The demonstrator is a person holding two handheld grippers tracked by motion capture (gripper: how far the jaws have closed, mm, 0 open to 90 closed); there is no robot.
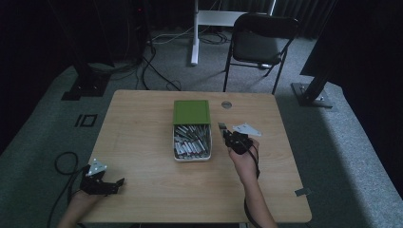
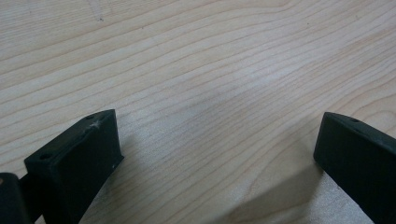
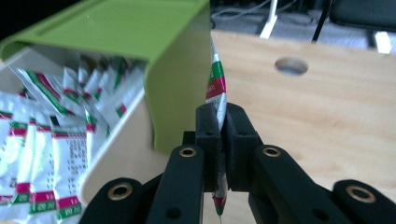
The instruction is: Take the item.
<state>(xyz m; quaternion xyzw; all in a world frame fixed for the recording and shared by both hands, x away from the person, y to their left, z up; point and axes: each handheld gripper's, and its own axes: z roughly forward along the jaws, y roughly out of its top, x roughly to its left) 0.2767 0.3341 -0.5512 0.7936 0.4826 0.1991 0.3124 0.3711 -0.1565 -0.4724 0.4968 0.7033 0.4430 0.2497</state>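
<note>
R gripper [image 1: 227,134] right of box [image 1: 191,142], mid-table [image 1: 142,190], jaws clamped on sachet [image 3: 215,84], edge-on, long axis along jaws, pointing far. Bare wood to right. L gripper [image 1: 111,184] near-left edge, jaws wide, empty.

place: lab or recording studio | floor: grey carpet [image 1: 351,142], loose cables [image 1: 157,71] | walls: black curtains [image 1: 28,42] | furniture: wooden table [image 1: 142,142], folding chair [image 1: 259,45], black stand bases [image 1: 313,95], white desk leg [image 1: 195,33]
</note>
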